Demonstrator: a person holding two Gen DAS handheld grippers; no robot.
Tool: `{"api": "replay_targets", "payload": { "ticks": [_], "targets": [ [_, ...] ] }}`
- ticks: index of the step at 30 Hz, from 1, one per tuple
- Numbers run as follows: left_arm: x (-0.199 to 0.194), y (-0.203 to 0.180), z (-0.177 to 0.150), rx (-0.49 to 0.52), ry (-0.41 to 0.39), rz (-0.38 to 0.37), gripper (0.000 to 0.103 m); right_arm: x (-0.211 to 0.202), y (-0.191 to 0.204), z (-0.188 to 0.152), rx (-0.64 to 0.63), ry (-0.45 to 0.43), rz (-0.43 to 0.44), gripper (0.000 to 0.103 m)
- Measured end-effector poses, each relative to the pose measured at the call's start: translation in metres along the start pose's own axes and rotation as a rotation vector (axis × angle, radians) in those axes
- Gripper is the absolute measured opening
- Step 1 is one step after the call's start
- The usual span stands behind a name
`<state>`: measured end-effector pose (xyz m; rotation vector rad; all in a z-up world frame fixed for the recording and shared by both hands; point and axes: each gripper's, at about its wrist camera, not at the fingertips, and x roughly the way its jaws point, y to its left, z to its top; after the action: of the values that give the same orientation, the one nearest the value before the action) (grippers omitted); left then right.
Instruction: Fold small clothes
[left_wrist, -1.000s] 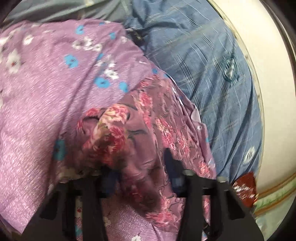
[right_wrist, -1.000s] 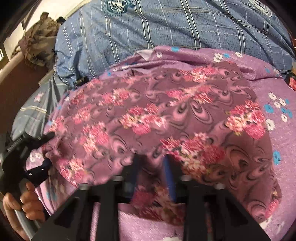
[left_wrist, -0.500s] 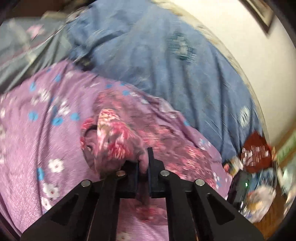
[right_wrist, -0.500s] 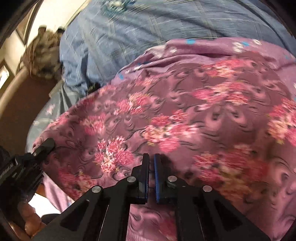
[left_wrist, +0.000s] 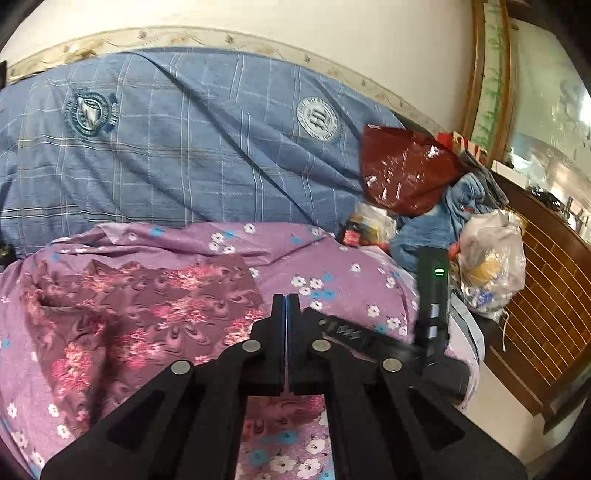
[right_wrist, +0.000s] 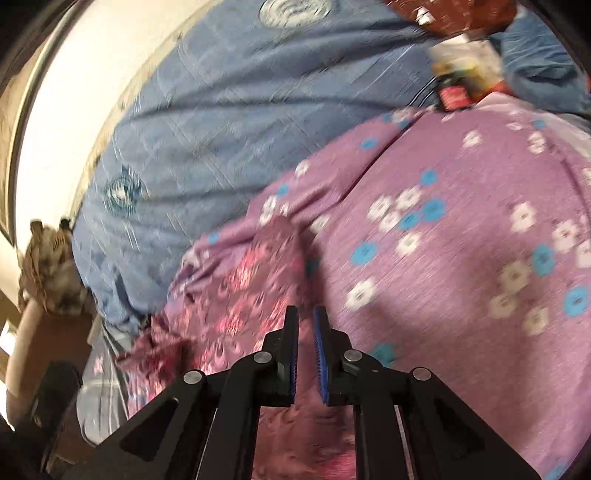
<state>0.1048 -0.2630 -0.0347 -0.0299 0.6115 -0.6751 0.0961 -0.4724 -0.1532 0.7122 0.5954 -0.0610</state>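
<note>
A small maroon garment with pink flowers (left_wrist: 147, 314) lies spread on the purple flowered sheet (left_wrist: 332, 273), left of my left gripper (left_wrist: 286, 299). The left gripper's jaws are pressed together with nothing between them, held above the sheet. In the blurred right wrist view the garment (right_wrist: 236, 295) lies below and left of my right gripper (right_wrist: 306, 314), whose jaws stand slightly apart with no cloth between the tips. The right gripper's black body (left_wrist: 432, 295) shows in the left wrist view, at the right of the sheet.
A blue checked quilt (left_wrist: 166, 140) lies behind the purple sheet. A red plastic bag (left_wrist: 406, 173), a blue cloth (left_wrist: 443, 221) and a clear bag (left_wrist: 491, 266) sit at the right. A wooden bed frame (left_wrist: 546, 314) and wall stand further right.
Both grippers had closed on the flowered garment; now they have let it go and pulled back. The garment lies flatter on the sheet. Both views have swung upward and right.
</note>
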Motion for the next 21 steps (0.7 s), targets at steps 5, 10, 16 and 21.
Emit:
{"api": "replay_targets", "payload": {
  "ticks": [5,10,16,21],
  "targets": [
    [-0.045,0.108,-0.030,-0.267,-0.018,0.288,0.072,0.018,0.035,-0.015,-0.122,0.089,0.038,0.035],
    [-0.089,0.211,-0.084,-0.597,0.018,0.426,0.073,0.036,0.074,-0.035,-0.208,0.169,0.113,0.035],
    [-0.093,0.236,-0.102,-0.668,0.075,0.397,0.074,0.067,0.132,-0.070,-0.224,0.310,0.326,0.074],
    [-0.064,0.235,-0.093,-0.609,0.132,0.357,0.074,0.103,0.170,-0.089,-0.327,0.286,0.230,0.081]
  ]
}}
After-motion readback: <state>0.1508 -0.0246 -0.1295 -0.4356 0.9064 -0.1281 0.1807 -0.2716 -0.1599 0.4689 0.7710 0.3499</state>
